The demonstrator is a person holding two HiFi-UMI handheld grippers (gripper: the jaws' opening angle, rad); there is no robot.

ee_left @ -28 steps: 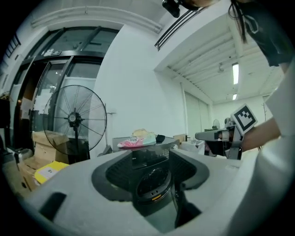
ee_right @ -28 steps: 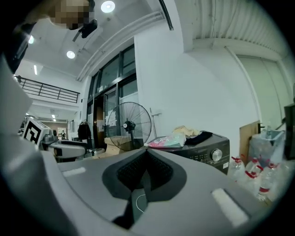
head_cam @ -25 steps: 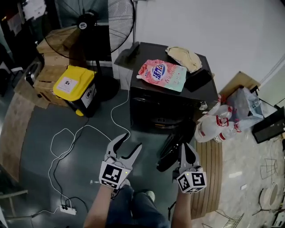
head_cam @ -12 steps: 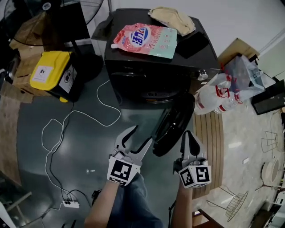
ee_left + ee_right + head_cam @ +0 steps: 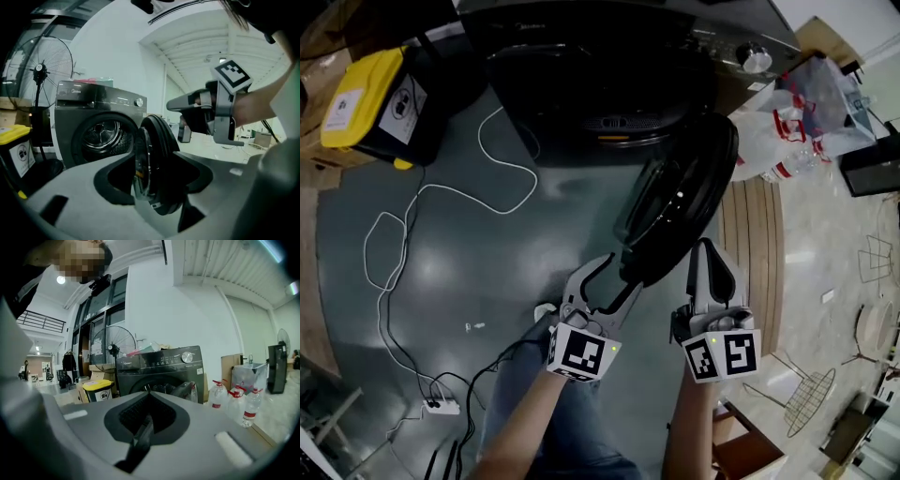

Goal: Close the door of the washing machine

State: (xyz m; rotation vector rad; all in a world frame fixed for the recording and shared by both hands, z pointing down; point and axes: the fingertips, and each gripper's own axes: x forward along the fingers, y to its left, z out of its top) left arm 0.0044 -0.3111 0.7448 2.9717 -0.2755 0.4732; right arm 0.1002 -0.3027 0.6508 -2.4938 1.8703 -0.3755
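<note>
The dark washing machine [image 5: 609, 66] stands at the top of the head view with its round door [image 5: 680, 202] swung open toward me. My left gripper [image 5: 607, 281] is open, and its jaws straddle the door's near edge. In the left gripper view the door [image 5: 157, 145] stands edge-on between the open gripper [image 5: 150, 176] fingers, with the drum opening [image 5: 101, 136] behind. My right gripper [image 5: 711, 248] is shut and empty, just right of the door's outer face. The right gripper [image 5: 149, 394] view shows the machine front [image 5: 159, 364] beyond the closed jaws.
A yellow bin [image 5: 366, 94] stands left of the machine. A white cable [image 5: 441, 202] loops over the grey floor to a power strip [image 5: 441, 405]. Water bottles and plastic bags [image 5: 787, 141] sit right of the machine, by a wooden board [image 5: 752, 272]. A fan [image 5: 112, 348] stands behind.
The head view has dropped closer to the machine. Both grippers have moved forward to the open door, and the left gripper's open jaws now sit around the door's edge.
</note>
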